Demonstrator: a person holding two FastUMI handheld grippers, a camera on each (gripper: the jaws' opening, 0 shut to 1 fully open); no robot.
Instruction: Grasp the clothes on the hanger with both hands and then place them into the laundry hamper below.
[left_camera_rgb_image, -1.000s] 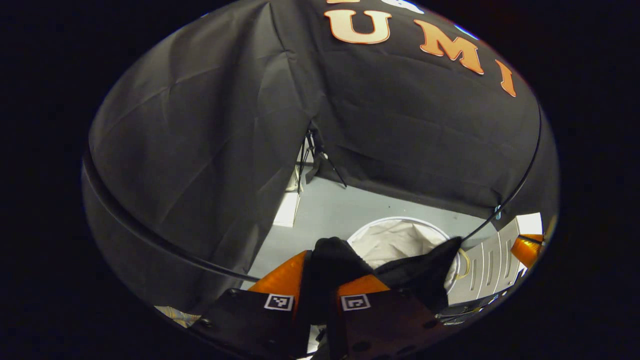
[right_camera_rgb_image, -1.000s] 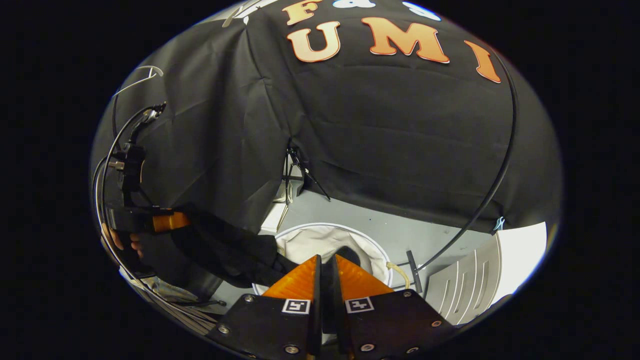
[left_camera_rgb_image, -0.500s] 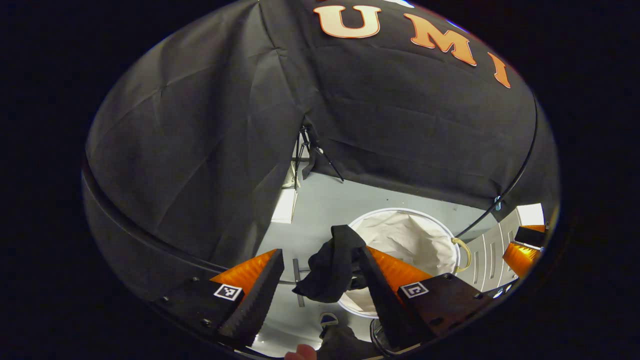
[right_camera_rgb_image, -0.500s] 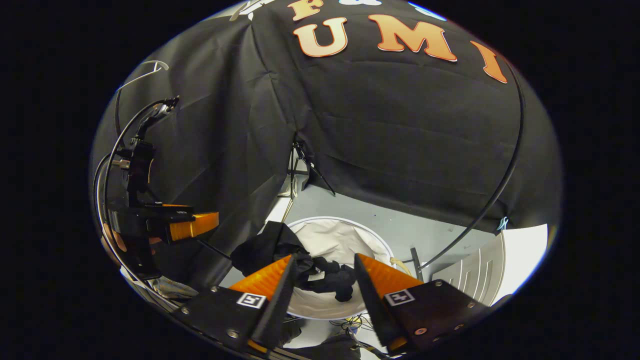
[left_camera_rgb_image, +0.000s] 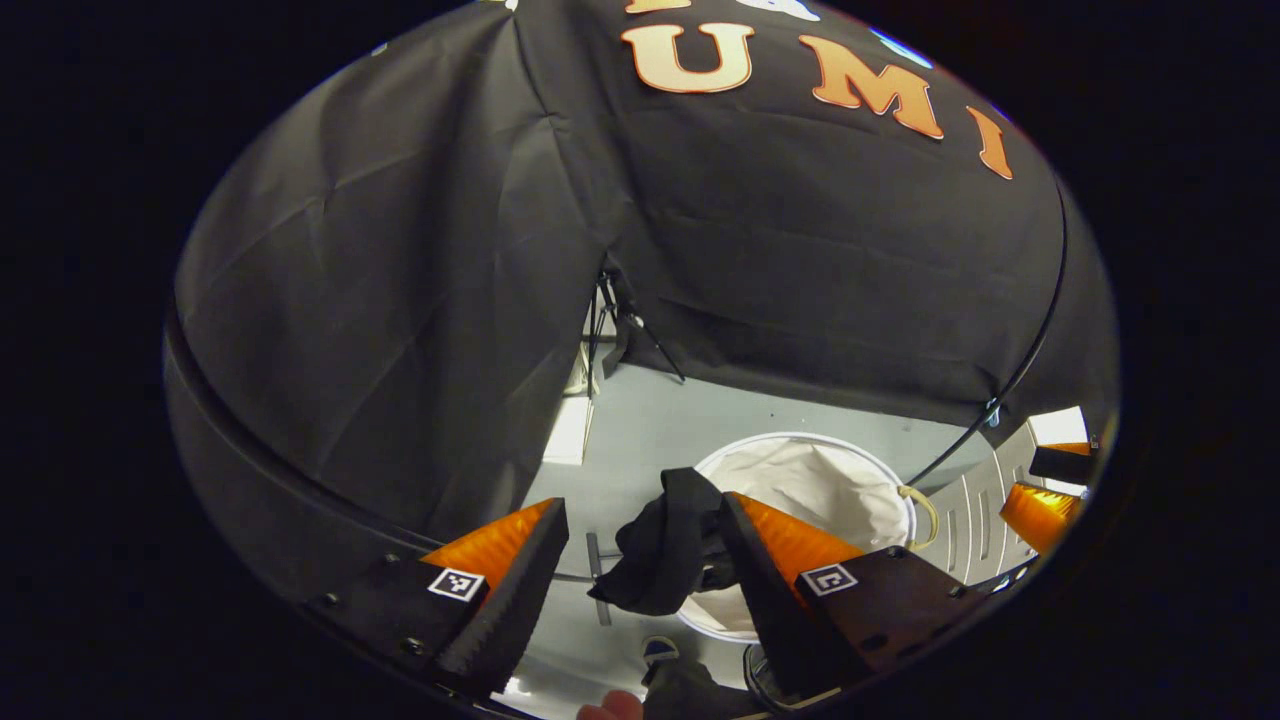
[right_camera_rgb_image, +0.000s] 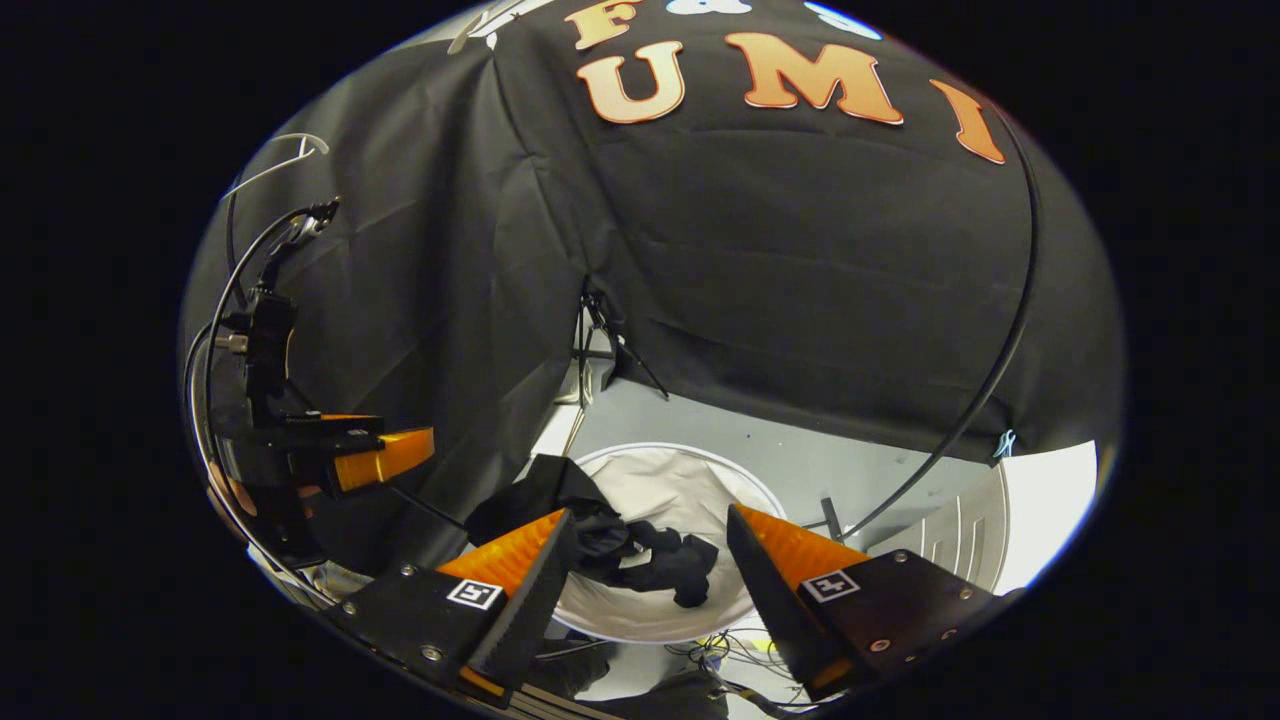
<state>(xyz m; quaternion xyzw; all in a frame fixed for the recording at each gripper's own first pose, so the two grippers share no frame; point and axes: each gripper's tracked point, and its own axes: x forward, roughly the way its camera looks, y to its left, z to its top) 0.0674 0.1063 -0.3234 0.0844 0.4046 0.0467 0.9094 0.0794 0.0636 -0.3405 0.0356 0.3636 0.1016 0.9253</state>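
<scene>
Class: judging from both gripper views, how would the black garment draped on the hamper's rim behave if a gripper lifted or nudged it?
The black garment is probably floppy: it lies crumpled and folds over the hamper rim. It looks light, hanging in thin folds. A nudge would likely bunch or slide it, not roll it.

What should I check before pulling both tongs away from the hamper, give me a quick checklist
1. Left tongs open: ok, the jaws stand wide apart.
2. Right tongs open: ok, wide apart as well.
3. Black garment free of the right tongs: ok, it lies below them in the hamper.
4. Garment fully inside the white hamper: not ok, part of it drapes over the rim on the left tongs' side.
5. Garment free of the left tongs: cannot tell, the cloth sits close against one finger.
6. Cable clear of the withdrawal path: cannot tell.
</scene>
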